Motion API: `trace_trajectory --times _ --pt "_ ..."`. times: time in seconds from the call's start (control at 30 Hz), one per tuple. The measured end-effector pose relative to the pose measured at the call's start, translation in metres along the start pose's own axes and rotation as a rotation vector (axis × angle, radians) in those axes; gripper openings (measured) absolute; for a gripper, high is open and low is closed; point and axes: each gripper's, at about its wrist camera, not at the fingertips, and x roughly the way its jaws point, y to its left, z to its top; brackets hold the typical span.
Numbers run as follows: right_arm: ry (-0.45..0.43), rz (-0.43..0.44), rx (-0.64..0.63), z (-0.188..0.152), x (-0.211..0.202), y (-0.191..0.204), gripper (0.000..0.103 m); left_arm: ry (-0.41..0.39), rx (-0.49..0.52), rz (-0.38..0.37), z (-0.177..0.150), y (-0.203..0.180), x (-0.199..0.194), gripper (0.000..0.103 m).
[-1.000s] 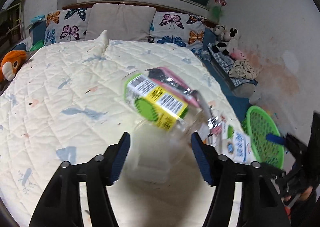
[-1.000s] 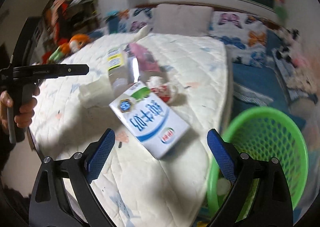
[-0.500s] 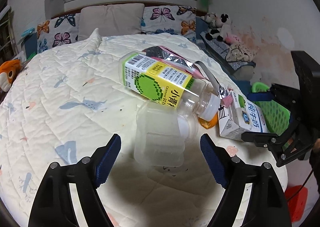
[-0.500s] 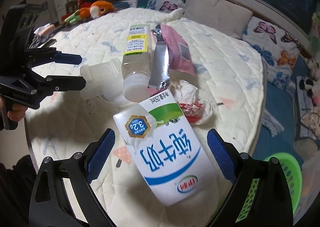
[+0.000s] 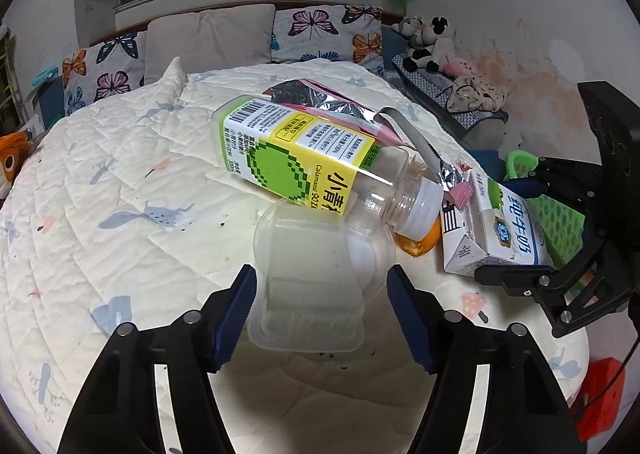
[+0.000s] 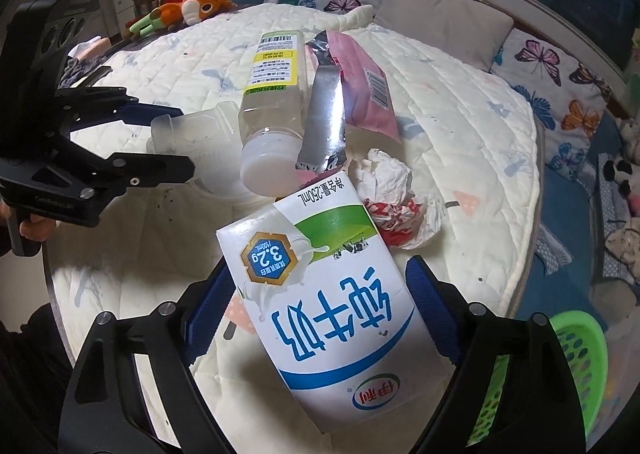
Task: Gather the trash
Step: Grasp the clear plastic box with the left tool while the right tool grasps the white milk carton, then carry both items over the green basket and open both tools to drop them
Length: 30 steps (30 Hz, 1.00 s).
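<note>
We had both jaws closing in over the last half second. The left gripper [image 5: 320, 302] had dropped onto the clear plastic container [image 5: 308, 282], which now sat between its pads [image 5: 236, 312]; the left pad looked touching, the right had a gap, so no clamp yet. The right gripper [image 6: 320, 318] straddled the milk carton [image 6: 324, 306], previously ahead of the jaws, now between them; contact we couldn't tell. The bottle [image 5: 304, 166] lay just beyond the container.
</note>
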Motion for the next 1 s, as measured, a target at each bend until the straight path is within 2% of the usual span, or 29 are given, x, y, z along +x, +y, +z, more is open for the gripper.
trace_trajectory --times 0.13,0.3,0.53,0.77,1.0 --pt "-0.016 -0.006 0.025 -0.004 -0.011 0.001 0.083 0.005 0.015 -0.001 -0.001 -0.003 0.004 0.064" --pt "-0.060 0.008 0.102 -0.012 -0.032 -0.004 0.082 0.006 0.025 0.000 -0.003 -0.003 0.005 0.048" --pt "-0.131 0.033 0.214 -0.023 -0.065 -0.011 0.077 -0.029 0.020 -0.006 -0.006 -0.003 -0.015 0.047" --pt "-0.184 -0.009 0.301 -0.044 -0.094 -0.022 0.077 -0.069 0.004 -0.084 -0.005 -0.010 -0.048 0.046" --pt "-0.200 -0.097 0.441 -0.081 -0.116 -0.055 0.077 -0.099 0.045 -0.189 0.014 -0.051 -0.060 0.046"
